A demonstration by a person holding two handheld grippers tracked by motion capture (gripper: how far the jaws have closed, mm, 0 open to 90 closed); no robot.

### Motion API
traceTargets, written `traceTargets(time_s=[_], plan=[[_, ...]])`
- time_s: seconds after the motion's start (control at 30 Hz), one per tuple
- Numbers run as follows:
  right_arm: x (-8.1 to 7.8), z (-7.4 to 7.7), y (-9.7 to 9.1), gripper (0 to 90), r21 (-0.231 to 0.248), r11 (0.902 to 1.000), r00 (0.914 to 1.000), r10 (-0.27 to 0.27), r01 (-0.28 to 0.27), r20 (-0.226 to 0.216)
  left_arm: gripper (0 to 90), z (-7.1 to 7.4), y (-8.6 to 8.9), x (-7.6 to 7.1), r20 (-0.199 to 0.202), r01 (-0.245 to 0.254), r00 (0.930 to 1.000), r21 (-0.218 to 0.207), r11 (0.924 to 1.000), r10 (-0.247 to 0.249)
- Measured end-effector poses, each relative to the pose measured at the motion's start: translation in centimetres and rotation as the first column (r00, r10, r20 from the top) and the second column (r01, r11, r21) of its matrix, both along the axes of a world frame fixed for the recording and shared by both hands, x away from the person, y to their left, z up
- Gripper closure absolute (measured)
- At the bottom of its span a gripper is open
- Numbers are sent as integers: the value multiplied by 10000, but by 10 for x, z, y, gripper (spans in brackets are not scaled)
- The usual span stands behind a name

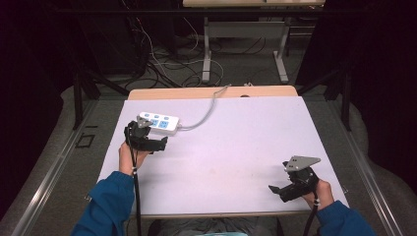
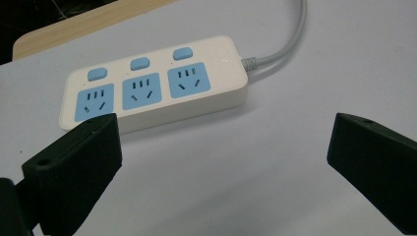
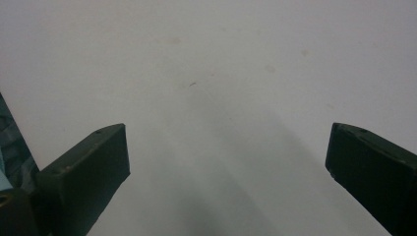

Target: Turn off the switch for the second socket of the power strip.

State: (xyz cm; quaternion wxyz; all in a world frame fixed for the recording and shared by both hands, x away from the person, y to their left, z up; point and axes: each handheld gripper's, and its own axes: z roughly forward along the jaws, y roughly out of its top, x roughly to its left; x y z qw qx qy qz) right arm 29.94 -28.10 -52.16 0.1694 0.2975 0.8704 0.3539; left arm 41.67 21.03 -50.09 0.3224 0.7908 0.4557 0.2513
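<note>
The white three-socket power strip with blue outlet faces and blue switches (image 2: pixel 155 83) lies flat at the far left of the pale lilac table (image 1: pixel 236 147), its grey cord (image 1: pixel 206 112) trailing toward the far edge. The left gripper (image 2: pixel 223 162) sits just beside its near side, jaws spread wide and empty. The right gripper (image 3: pixel 226 167) hangs well apart over bare table near the right front corner, jaws wide and holding nothing.

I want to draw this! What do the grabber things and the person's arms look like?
Both the left gripper and the right gripper are black, each with two chunky, blocky jaws. A grey three-cornered plate tops each one, and a black cable trails back from it. The person wears blue sleeves.
</note>
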Motion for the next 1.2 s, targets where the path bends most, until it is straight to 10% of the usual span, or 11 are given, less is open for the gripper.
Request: traceTargets(time_s=[1.2], plan=[[-2,0,2,22,-181,9998,10000,43,-43,-34,1,0,-7,-84,103,1248,9921,-37,9922,-1248]])
